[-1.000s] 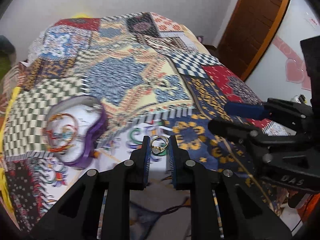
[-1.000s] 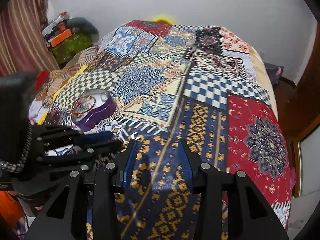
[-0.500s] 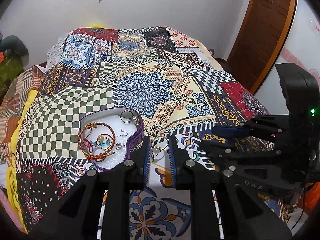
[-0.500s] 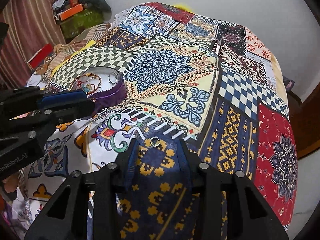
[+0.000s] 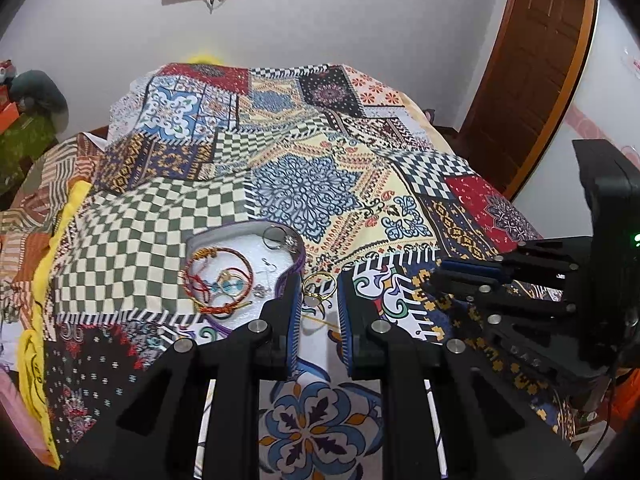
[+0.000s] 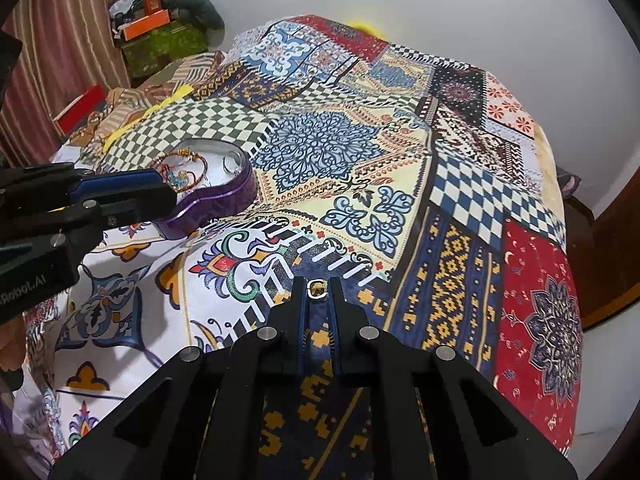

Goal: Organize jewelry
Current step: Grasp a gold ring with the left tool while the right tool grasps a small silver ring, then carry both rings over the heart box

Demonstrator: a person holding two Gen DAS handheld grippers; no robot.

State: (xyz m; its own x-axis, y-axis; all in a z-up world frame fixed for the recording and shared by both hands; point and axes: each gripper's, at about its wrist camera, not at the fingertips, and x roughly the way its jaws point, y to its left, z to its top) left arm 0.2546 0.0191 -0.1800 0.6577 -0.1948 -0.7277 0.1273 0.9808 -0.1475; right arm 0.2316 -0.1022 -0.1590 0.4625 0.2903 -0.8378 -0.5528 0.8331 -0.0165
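A purple heart-shaped jewelry box (image 5: 298,266) lies open on the patterned bedspread, holding bangles (image 5: 218,286), silver rings (image 5: 280,238) and an earring; it also shows in the right wrist view (image 6: 224,200). My left gripper (image 5: 318,294) is shut on a gold ring (image 5: 318,286), just right of the box's edge. My right gripper (image 6: 317,290) is shut on a small gold-stone ring (image 6: 317,290), low over the blue-and-gold patch. The right gripper also shows in the left wrist view (image 5: 472,274), and the left gripper in the right wrist view (image 6: 120,192).
The patchwork bedspread (image 5: 312,184) covers the whole bed. A wooden door (image 5: 532,64) stands at the right. Clutter with an orange box (image 6: 148,26) is piled beyond the bed's left side. The bed's right edge drops off near the red patch (image 6: 540,292).
My left gripper carried the gold ring over next to the purple box. My right gripper came down over a small ring on the bedspread and closed on it.
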